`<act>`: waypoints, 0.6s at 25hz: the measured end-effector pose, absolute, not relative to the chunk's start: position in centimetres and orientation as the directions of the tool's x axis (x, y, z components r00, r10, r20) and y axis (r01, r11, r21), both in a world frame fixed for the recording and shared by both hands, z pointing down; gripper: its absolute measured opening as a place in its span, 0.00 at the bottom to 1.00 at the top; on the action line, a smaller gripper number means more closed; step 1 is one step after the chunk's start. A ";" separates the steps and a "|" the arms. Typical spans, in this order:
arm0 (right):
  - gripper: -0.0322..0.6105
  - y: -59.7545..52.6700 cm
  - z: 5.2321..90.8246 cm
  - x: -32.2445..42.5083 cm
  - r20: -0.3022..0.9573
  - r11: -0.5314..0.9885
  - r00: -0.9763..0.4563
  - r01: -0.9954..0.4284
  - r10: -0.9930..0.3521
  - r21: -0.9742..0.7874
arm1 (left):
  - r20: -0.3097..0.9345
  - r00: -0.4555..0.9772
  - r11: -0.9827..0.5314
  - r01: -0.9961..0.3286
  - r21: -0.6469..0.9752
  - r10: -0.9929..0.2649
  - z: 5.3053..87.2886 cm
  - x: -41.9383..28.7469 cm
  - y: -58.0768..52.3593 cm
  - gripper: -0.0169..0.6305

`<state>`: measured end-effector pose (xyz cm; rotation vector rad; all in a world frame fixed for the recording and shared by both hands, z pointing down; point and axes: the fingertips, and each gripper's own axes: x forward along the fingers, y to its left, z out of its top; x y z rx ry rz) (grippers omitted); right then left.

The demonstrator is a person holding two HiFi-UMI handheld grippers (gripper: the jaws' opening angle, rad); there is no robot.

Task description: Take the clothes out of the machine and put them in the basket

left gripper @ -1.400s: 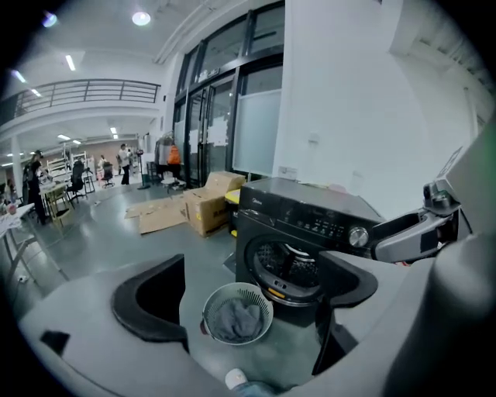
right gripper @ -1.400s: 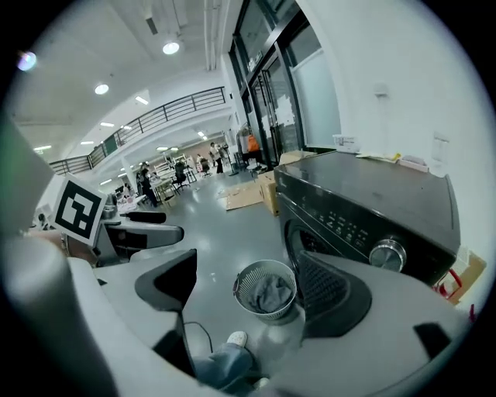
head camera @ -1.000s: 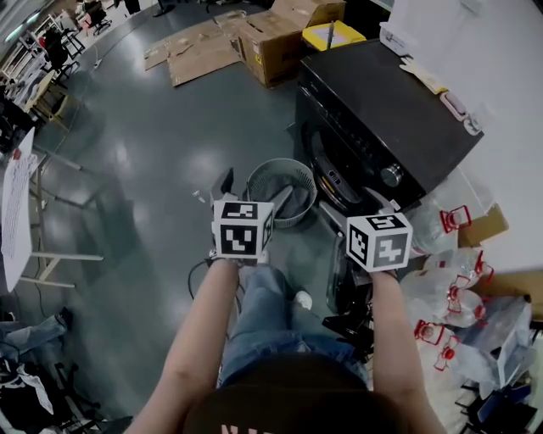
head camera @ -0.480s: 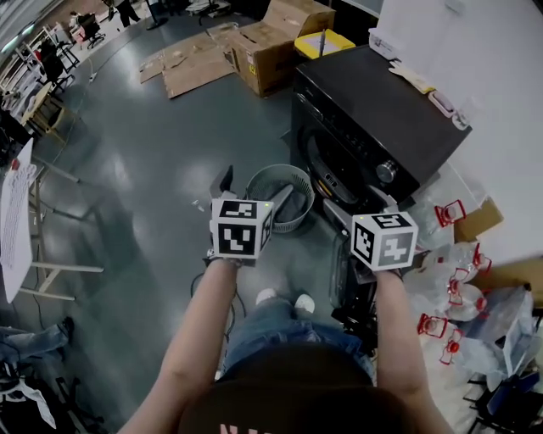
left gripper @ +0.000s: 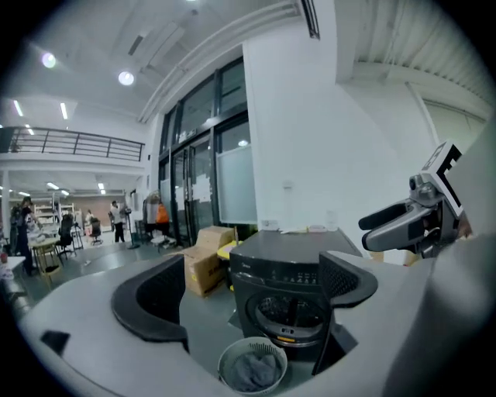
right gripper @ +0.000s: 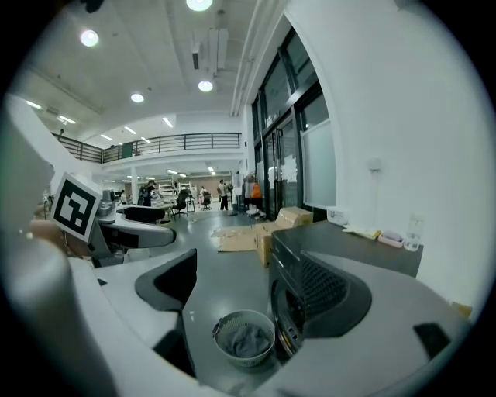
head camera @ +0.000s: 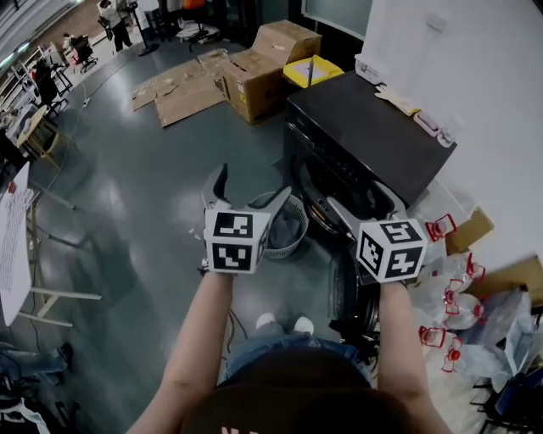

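nearest to me: my two tongs are held up side by side, well apart from each other, and neither touches anything. left tongs: jaws set wide apart, pads bare, nothing gripped. right tongs: jaws likewise wide apart, nothing between the pads. each points forward and slightly down.

below and beyond the left tongs: the basket, a round pale perforated tub, stands upright on the grey floor, just in front of the machine. a grey garment lies crumpled inside it, below the rim.

behind the basket: the machine, a black front loader. its round door hangs open on the side by my right arm. the drum opening faces the basket. its inside is too dark for me to tell what it holds.

right of the machine: clear plastic bags with red clips are piled against the white wall.

beyond the machine: a yellow crate, a cardboard box and flattened cardboard sit on the floor.

farthest: people across the hall.
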<state>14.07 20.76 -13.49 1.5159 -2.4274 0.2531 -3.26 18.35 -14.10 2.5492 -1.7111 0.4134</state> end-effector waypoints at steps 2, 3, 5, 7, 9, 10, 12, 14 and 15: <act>0.69 20.8 -15.4 14.0 0.256 0.429 -0.408 -0.903 -0.876 0.032 | 0.194 0.371 -0.399 -0.908 -0.130 -0.908 -15.6 -3.1 18.4 0.86; 0.69 21.0 -16.0 13.9 0.236 0.427 -0.403 -0.902 -0.884 0.059 | 0.176 0.378 -0.402 -0.907 -0.128 -0.909 -16.2 -3.0 18.6 0.86; 0.69 21.4 -16.8 13.7 0.214 0.421 -0.390 -0.899 -0.896 0.124 | 0.152 0.390 -0.409 -0.904 -0.125 -0.908 -16.7 -2.9 19.0 0.86; 0.69 21.8 -17.2 13.6 0.194 0.409 -0.376 -0.895 -0.906 0.179 | 0.138 0.401 -0.418 -0.898 -0.135 -0.906 -17.0 -2.7 19.3 0.86; 0.69 22.3 -17.7 13.5 0.165 0.399 -0.370 -0.895 -0.914 0.200 | 0.129 0.411 -0.428 -0.891 -0.154 -0.902 -17.1 -2.6 19.6 0.86; 0.68 22.5 -18.0 13.4 0.150 0.394 -0.370 -0.897 -0.917 0.199 | 0.123 0.416 -0.431 -0.888 -0.160 -0.901 -17.3 -2.6 19.7 0.86; 0.53 23.1 -18.8 13.2 0.125 0.386 -0.367 -0.900 -0.922 0.200 | 0.094 0.428 -0.438 -0.884 -0.163 -0.899 -18.0 -2.9 20.0 0.84; 0.39 23.7 -19.6 12.8 0.102 0.377 -0.363 -0.900 -0.926 0.220 | 0.052 0.442 -0.444 -0.880 -0.166 -0.896 -19.2 -3.3 20.4 0.76; 0.36 23.9 -20.0 12.7 0.091 0.370 -0.359 -0.900 -0.929 0.230 | 0.033 0.445 -0.443 -0.880 -0.172 -0.895 -19.7 -3.5 20.6 0.66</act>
